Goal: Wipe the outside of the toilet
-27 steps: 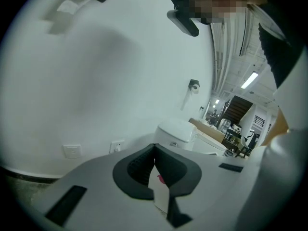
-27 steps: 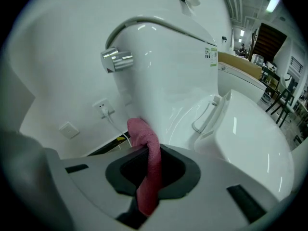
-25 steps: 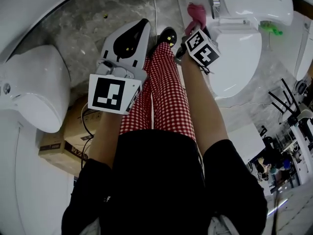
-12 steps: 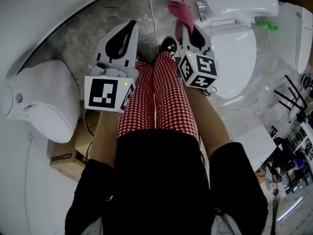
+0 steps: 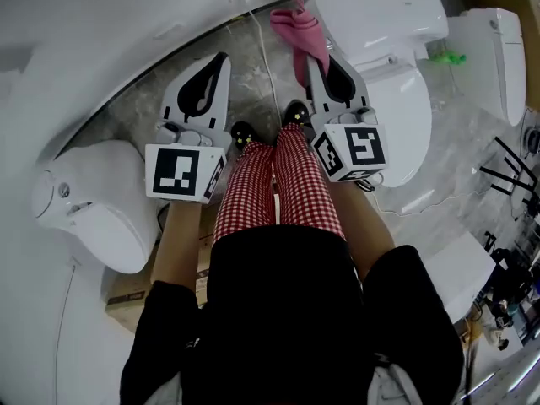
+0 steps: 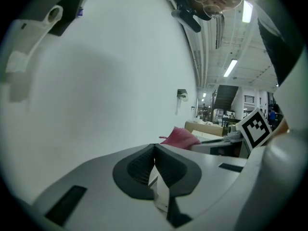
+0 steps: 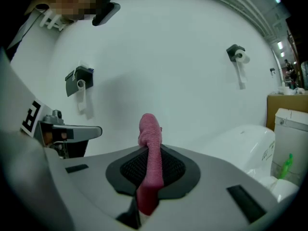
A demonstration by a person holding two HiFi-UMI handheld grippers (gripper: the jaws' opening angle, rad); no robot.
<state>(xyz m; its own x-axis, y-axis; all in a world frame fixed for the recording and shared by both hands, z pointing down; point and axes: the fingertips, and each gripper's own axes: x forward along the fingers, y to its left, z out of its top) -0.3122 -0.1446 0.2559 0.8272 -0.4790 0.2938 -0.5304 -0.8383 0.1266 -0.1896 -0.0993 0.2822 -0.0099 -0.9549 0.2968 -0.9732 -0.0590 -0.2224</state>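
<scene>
the right gripper point(image 5: 323, 64) pinches a pink cloth point(image 5: 297, 30) between its jaws, with the cloth's free end sticking out past the tips. in the head view the cloth sits just left of the toilet point(image 5: 396, 15), by its tank; it seems clear of the porcelain, though i cannot be sure. the left gripper point(image 5: 218, 66), farther left of the toilet, has its jaws pressed together on nothing.

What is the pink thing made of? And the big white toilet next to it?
The pink cloth looks like soft fabric, maybe microfibre: its surface is fuzzy and it flops over where the right gripper has its jaws pinched on it. The toilet looks like glazed ceramic, though its lid may be plastic: it is smooth, white and a bit shiny.
</scene>
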